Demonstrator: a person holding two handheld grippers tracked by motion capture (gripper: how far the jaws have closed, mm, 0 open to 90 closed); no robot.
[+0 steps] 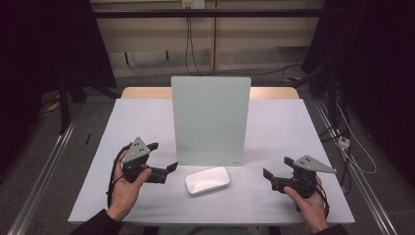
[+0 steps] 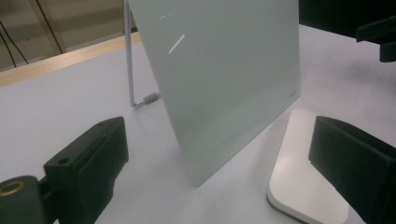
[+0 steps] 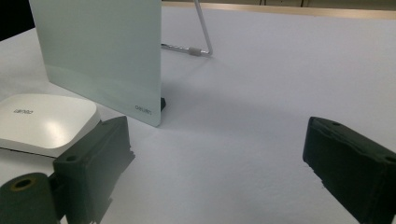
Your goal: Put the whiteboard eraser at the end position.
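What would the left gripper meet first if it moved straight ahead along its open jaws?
Probably the flat white rounded eraser, just ahead of the left gripper, beside the upright pale glass board; depth is unclear.

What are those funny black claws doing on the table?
A person sits at a white table with a two-jaw gripper in each hand. Both the left gripper and the right gripper are open and hold nothing. Between them lies a white eraser, right in front of a glass writing board that leans back on its wire stand. Nothing has been picked up; the left gripper sits nearest the eraser.
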